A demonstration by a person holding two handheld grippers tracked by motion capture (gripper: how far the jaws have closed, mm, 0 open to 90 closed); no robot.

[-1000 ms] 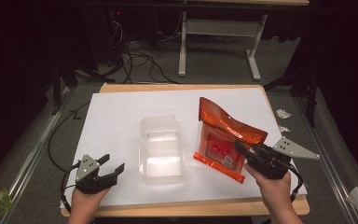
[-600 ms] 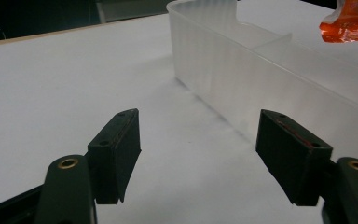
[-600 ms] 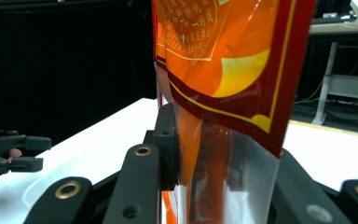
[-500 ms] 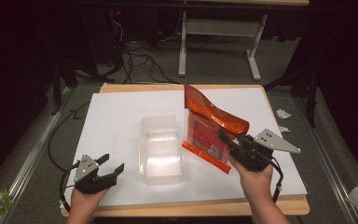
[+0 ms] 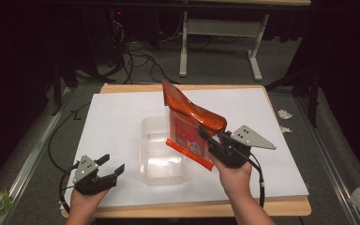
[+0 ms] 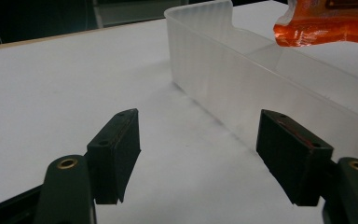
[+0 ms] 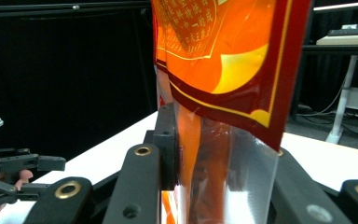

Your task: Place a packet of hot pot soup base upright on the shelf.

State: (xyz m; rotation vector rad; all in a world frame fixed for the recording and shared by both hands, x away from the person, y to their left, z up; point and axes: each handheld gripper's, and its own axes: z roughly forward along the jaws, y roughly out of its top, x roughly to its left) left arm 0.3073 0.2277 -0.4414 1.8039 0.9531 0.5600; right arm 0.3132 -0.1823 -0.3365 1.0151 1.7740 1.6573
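Note:
An orange and red foil packet (image 5: pixel 187 123) hangs in the air over the right side of a clear plastic tub (image 5: pixel 161 151) on the white table cover. My right gripper (image 5: pixel 205 140) is shut on the packet's lower edge; in the right gripper view the packet (image 7: pixel 223 60) rises between the black jaws. Near the table's front left my left gripper (image 5: pixel 112 165) is open and holds nothing. In the left gripper view its pads (image 6: pixel 116 151) frame the tub's ribbed wall (image 6: pixel 223 79), with the packet's corner (image 6: pixel 326 23) above it.
The white sheet (image 5: pixel 117 117) covers a wooden tabletop (image 5: pixel 197 206). Metal table legs (image 5: pixel 255 61) and cables (image 5: pixel 136 56) lie on the floor behind. Scraps of paper (image 5: pixel 285 115) lie on the floor at the right.
My right gripper has carried the packet leftward and lifted it, from beside the tub to over the tub's right side. The left gripper has stayed put.

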